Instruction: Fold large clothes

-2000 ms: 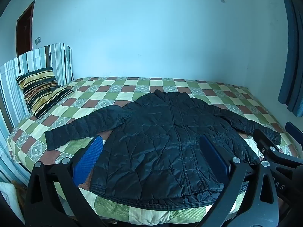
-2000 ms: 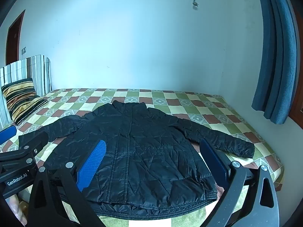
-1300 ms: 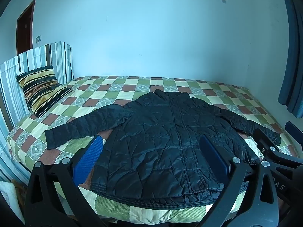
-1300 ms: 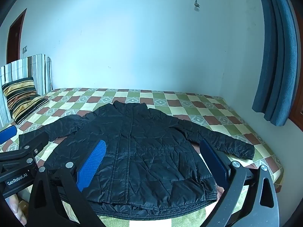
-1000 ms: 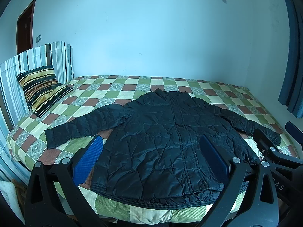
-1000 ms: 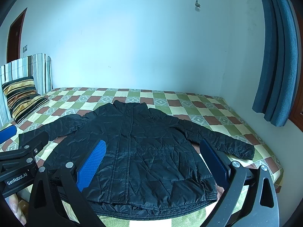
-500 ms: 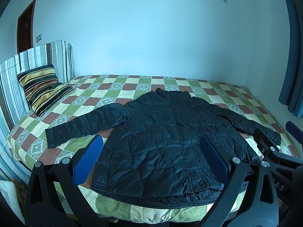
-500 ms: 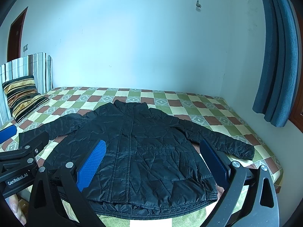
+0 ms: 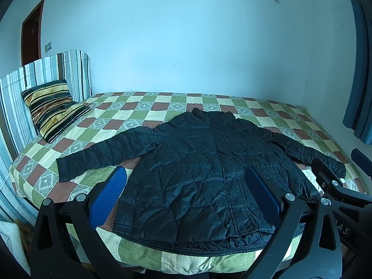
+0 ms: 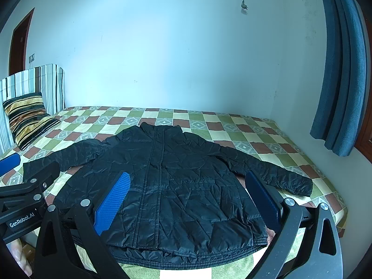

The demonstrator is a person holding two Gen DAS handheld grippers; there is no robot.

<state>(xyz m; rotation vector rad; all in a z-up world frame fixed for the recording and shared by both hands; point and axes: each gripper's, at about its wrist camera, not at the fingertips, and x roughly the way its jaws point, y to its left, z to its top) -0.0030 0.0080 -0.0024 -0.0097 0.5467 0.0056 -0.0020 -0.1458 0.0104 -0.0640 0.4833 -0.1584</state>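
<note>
Nothing has shifted but a slight camera drift: black quilted puffer jacket [image 9: 204, 172] lies flat, sleeves spread, on the checkered green-and-brown bedspread [image 9: 144, 102], ready for folding. Left gripper [image 9: 186, 197] and right gripper [image 10: 186, 197] hover before its hem, jaws wide, empty.

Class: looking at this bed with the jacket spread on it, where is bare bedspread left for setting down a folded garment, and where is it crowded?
Bare bedspread lies between the jacket collar and the far wall, and between the striped pillow and the near sleeve. The front edge is crowded: the hem reaches it, with both open grippers, left and right, in front.
</note>
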